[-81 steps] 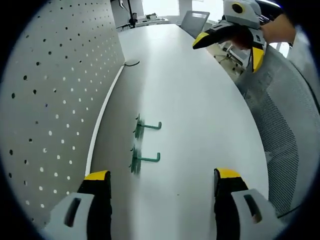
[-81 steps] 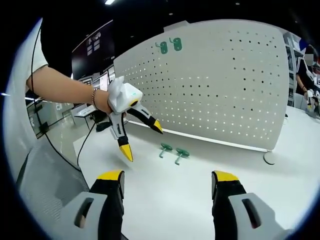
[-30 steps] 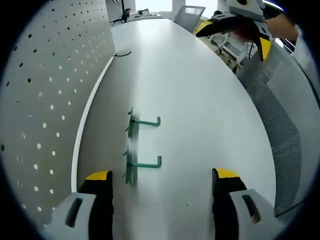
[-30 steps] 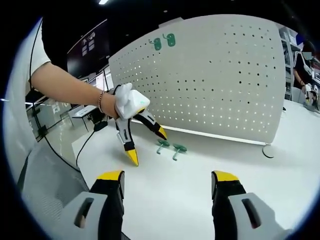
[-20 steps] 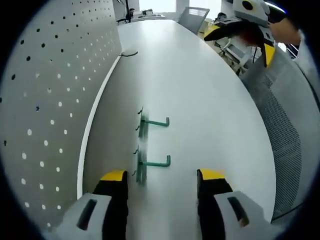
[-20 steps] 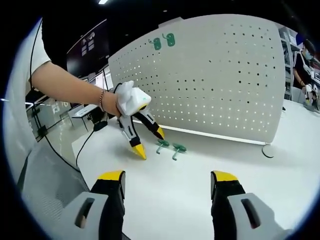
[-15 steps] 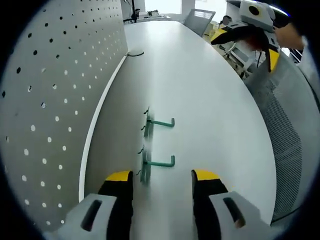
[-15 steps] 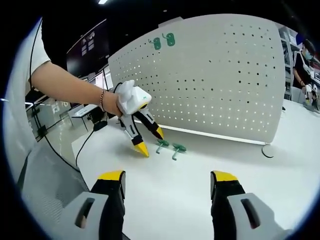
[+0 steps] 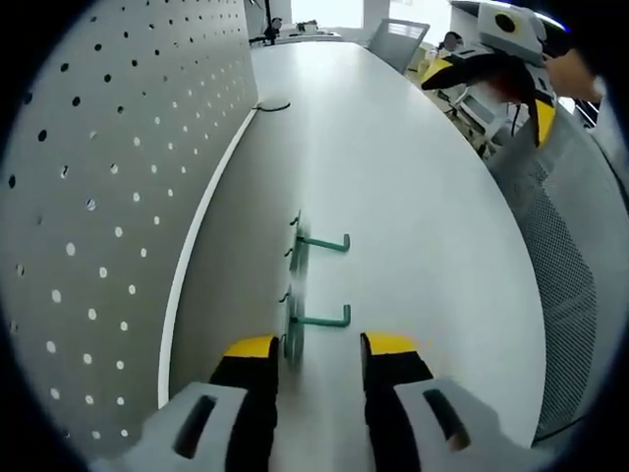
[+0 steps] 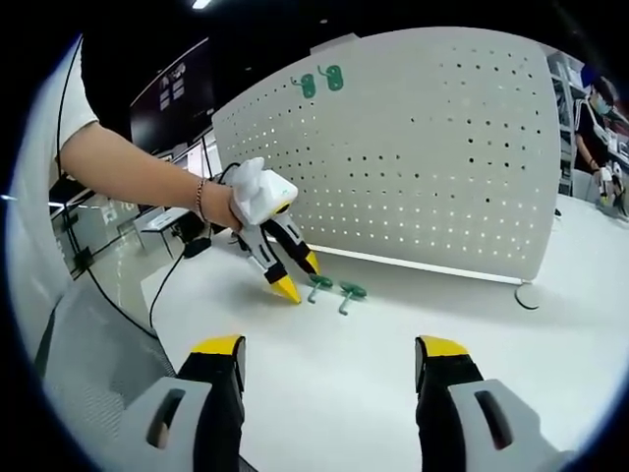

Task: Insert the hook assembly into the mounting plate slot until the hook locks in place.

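Two green hooks point(image 9: 316, 279) lie before left tongs point(image 9: 316, 346).

Bench point(image 9: 393, 167): smooth white top, matt with slight sheen. Pegboard point(image 10: 442, 147): white perforated sheet, matt, looks like painted metal. Hooks point(image 9: 319, 280): green, smooth coated finish. Chair back point(image 9: 575, 295): grey woven mesh. Jaws: matt black with yellow tips.

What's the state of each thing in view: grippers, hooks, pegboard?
left gripper: fingers narrowed around the near hook, not yet shut
right gripper: open, holding nothing
near hook: lying on the table, loose
far hook: lying on the table, untouched
pegboard: upright, two green hooks mounted near its top
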`<action>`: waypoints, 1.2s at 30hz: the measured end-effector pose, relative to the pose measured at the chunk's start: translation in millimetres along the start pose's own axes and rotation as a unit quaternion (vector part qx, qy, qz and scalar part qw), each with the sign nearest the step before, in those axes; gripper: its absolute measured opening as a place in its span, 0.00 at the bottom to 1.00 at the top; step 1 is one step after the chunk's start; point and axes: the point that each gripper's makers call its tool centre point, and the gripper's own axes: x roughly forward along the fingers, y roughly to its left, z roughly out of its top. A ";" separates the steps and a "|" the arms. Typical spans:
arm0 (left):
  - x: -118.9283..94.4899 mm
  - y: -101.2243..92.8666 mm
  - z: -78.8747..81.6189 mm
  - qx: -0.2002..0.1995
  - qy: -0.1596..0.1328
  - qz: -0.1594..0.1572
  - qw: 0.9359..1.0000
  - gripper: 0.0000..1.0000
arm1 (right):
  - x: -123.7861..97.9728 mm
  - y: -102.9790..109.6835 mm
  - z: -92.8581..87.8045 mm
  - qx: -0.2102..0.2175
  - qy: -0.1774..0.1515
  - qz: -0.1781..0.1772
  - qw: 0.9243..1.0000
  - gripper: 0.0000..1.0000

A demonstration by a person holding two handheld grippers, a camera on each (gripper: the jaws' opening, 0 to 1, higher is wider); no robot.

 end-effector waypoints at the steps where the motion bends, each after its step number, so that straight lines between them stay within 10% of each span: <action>1: 0.0 0.6 0.3 -0.002 0.000 0.002 1.000 0.32 | 0.0 0.1 0.3 0.000 0.000 0.000 1.000 0.68; 36: 0.8 20.6 1.8 -0.026 0.006 0.058 0.998 0.04 | 0.4 -0.8 -1.2 0.002 0.001 0.001 1.000 0.68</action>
